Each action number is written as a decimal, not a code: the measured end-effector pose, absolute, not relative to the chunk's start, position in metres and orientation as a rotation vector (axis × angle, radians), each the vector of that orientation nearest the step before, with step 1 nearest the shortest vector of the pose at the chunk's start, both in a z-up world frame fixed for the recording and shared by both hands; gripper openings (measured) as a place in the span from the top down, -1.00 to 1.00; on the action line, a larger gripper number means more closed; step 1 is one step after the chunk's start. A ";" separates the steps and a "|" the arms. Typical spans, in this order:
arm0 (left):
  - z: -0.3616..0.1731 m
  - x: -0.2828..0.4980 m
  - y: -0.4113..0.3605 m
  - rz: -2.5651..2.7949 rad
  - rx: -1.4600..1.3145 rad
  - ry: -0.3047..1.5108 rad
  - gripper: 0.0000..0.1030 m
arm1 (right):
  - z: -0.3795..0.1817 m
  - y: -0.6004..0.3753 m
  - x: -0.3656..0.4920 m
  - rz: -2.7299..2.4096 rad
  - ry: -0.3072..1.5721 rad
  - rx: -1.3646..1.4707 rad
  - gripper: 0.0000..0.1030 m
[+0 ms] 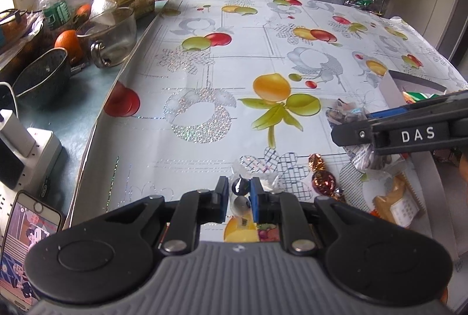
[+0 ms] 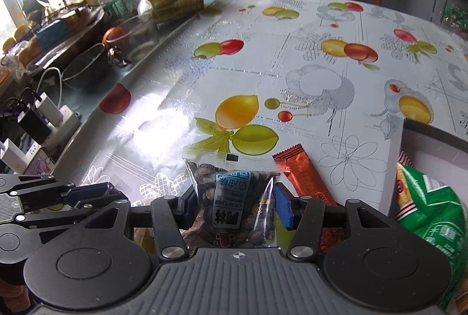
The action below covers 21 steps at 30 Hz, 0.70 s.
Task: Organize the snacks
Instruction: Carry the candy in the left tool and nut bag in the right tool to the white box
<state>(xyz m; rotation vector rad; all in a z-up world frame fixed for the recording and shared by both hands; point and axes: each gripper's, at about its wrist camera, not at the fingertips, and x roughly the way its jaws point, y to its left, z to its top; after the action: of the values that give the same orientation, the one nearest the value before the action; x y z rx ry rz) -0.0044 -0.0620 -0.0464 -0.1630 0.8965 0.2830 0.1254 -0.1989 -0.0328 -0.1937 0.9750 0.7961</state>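
Right tongs (image 2: 234,205) clamp the clear watermelon-seed packet (image 2: 234,198); left tongs (image 1: 239,198) pinch a dark clear-wrapped candy (image 1: 240,186), both lifted for sorting off the fruit-print desk (image 1: 234,81).

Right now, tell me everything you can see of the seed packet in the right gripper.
The seed packet is a small clear plastic pouch with crimped, sealed edges, full of dark watermelon seeds. A blue and white label printed with Chinese characters and "cream flavor watermelon seeds" reads upside down in the right wrist view. The right gripper is shut on its sides, the blue pads pressing in. It points away over the tablecloth, beside an orange foil bar.
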 end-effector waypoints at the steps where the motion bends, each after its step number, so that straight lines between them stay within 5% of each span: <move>1: -0.045 -0.004 -0.063 0.281 -0.160 0.894 0.77 | -0.031 -0.200 0.125 0.798 0.971 -0.189 -0.02; 21: -0.012 0.012 -0.100 0.177 -0.091 0.812 0.77 | 0.016 -0.240 0.121 0.765 0.864 -0.117 -0.02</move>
<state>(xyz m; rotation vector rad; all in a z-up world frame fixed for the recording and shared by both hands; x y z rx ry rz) 0.0121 -0.1001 -0.0118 -0.0910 0.8124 0.1766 0.1207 -0.2403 0.0158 -0.1174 0.8637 0.7647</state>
